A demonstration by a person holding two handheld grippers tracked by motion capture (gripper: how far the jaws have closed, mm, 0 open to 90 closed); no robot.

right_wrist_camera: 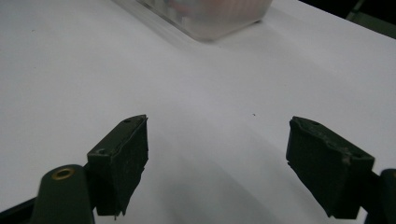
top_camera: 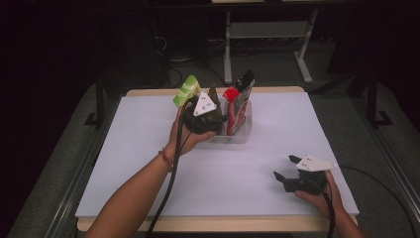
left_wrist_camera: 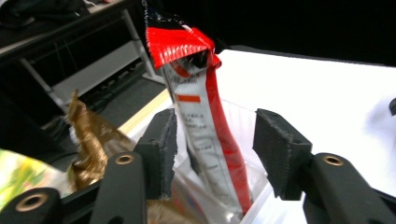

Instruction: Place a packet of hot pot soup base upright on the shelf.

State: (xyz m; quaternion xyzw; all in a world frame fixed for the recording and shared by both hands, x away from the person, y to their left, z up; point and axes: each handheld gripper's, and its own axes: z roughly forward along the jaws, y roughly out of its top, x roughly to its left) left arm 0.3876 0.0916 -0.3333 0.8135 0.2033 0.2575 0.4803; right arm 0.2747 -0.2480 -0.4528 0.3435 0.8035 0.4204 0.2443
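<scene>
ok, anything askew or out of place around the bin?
The red-and-white packet stands on end in the clear bin, leaning, its top well above the rim. A green packet and a gold one stick up beside it. Nothing spilled.

glossy foil packet, clear plastic bin

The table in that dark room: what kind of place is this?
Probably a lab or recording workshop. A white-covered table stands on grey carpet, bare metal desk legs and loose cables sit behind it, and a person works cabled grippers.

Three snack packets, one clear bin, two grippers
</scene>
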